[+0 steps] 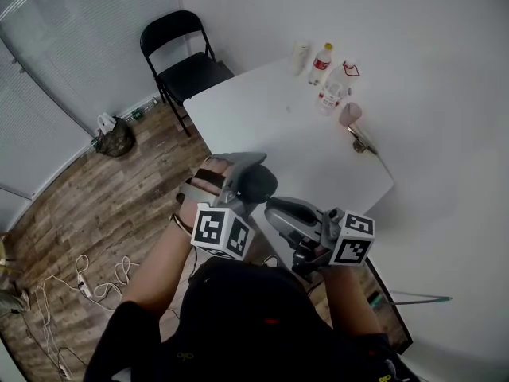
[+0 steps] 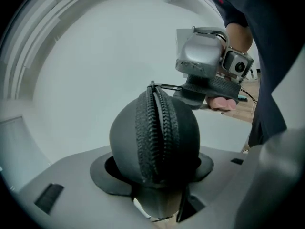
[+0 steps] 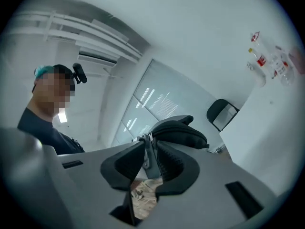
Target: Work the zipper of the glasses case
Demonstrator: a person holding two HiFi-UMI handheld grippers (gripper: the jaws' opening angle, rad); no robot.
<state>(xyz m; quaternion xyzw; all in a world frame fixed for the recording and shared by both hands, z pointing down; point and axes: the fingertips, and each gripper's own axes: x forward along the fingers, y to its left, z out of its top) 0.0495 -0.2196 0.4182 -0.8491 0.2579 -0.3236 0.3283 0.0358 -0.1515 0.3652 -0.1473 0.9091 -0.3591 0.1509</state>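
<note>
**Case clamped, pull caught, zip run yet to be made**

Nothing's resting on the white table [image 1: 318, 150]. Both tools are held up in the air over its near edge, right in front of the person.

The L gripper [image 1: 242, 173] is clamped on the black glasses case [image 2: 155, 142]. Its jaws stand fairly wide, w/ a pad on each side of the shell and the zipper [image 2: 157, 123] facing straight out along them. The R gripper [image 1: 274, 209] sits just beside the case. Its jaws are nearly together w/ the metal zipper pull [image 3: 148, 156] between the pads. It looks pinched to me, since in the L gripper view the tab stands out stiff from the slider [image 2: 153, 86] toward that tool.

Done so far, as I read it: the case is secured and the pull is caught.

Zip state:
- The teeth on the stretch facing the L gripper are meshed all the way from the jaws up to the slider at the far end.
- In the R gripper view there's a dark split btwn two parts of the case behind the pull. That's poss. an open stretch, but I can't say for sure.

Left to do: the actual travel of the slider along the track. I'd guess that's most of the job. Which way it needs to go, the pics don't settle.
</note>
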